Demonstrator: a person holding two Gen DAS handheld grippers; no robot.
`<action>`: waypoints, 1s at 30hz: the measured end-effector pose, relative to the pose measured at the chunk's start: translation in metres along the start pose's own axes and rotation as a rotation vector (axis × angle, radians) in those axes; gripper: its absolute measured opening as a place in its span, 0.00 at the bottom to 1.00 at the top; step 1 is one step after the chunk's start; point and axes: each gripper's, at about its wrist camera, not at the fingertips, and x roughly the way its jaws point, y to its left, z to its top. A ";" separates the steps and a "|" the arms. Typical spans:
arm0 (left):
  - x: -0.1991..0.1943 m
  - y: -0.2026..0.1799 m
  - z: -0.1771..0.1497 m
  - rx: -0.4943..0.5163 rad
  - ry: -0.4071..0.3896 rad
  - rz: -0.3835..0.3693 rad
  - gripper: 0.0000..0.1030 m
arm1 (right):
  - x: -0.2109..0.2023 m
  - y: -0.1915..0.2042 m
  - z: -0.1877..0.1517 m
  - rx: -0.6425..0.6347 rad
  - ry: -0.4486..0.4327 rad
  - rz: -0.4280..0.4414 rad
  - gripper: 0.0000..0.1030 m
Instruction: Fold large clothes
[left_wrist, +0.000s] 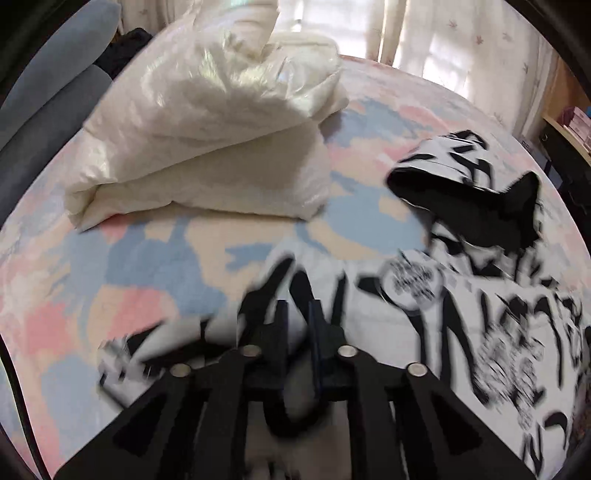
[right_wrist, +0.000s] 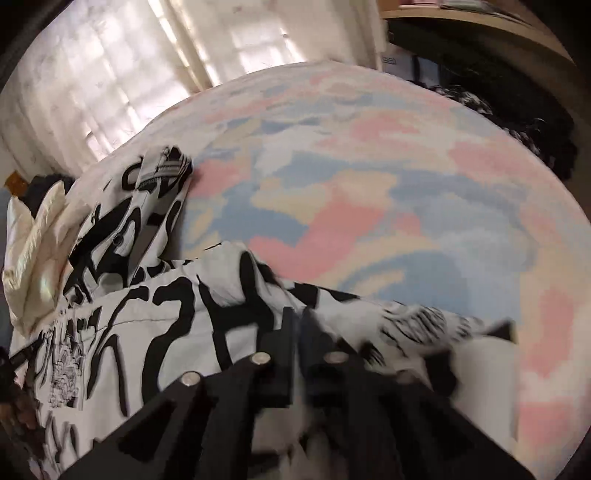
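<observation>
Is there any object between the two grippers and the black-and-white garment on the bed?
Nothing visible: left gripper and right gripper are both closed on the garment. The white folded jacket lies apart.

A cream duvet (left_wrist: 207, 147) lies folded at upper left on a pastel bedspread (left_wrist: 147, 258); pale curtains (right_wrist: 110, 74) hang behind.

No text can be read in either view. The white jacket (left_wrist: 461, 314) carries bold black graffiti-like strokes and a round badge (left_wrist: 410, 284) filled with dense black marks, but motion blur leaves every mark illegible. The same print on the jacket (right_wrist: 155, 325) in the right wrist view spells nothing legible.
</observation>
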 end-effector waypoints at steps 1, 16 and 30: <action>-0.013 -0.006 -0.007 0.013 -0.013 -0.027 0.17 | -0.009 0.005 -0.005 -0.004 -0.003 0.039 0.18; -0.063 0.048 -0.110 -0.041 -0.080 0.125 0.08 | -0.030 -0.013 -0.069 -0.135 -0.018 -0.113 0.34; -0.058 0.047 -0.102 -0.023 -0.010 0.115 0.10 | -0.053 -0.065 -0.074 -0.036 0.034 -0.146 0.26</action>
